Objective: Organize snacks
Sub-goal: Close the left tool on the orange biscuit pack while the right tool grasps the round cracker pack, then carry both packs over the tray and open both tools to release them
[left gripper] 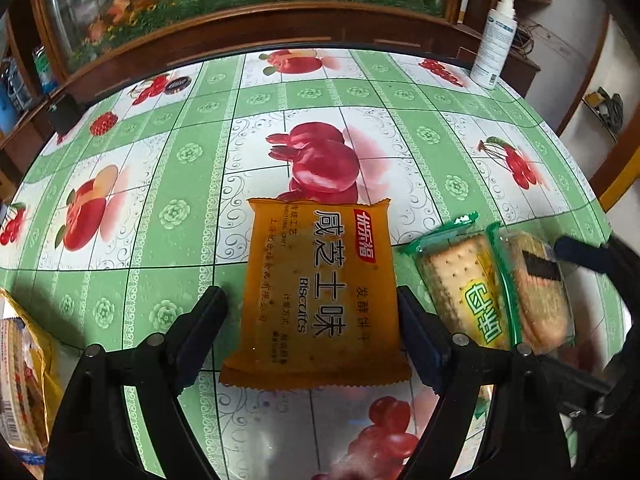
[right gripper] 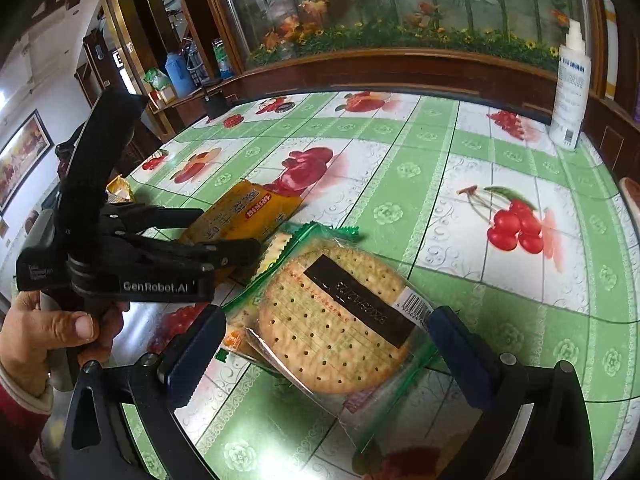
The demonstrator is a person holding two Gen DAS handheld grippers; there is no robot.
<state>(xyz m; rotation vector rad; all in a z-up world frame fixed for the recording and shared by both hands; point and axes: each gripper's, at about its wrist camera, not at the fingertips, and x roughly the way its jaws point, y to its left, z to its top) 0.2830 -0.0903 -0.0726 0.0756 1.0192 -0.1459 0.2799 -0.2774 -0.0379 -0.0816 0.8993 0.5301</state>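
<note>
An orange biscuit packet (left gripper: 320, 292) lies flat on the table between the fingers of my left gripper (left gripper: 312, 304), which is open around it; the right finger touches its edge, the left stands a little off. It also shows in the right wrist view (right gripper: 244, 216), with the left gripper (right gripper: 224, 232) over it. To its right lie a green-edged square cracker packet (left gripper: 464, 288) and a clear packet of round crackers (left gripper: 540, 292). My right gripper (right gripper: 320, 332) is open around the round cracker packet (right gripper: 336, 320); its fingers stand apart from it.
The round table (left gripper: 180, 184) has a green fruit-print cloth. A white spray bottle (left gripper: 496, 40) stands at its far right edge, also seen in the right wrist view (right gripper: 570, 92). A yellow snack bag (left gripper: 24, 376) lies at the left edge. A wooden cabinet stands behind.
</note>
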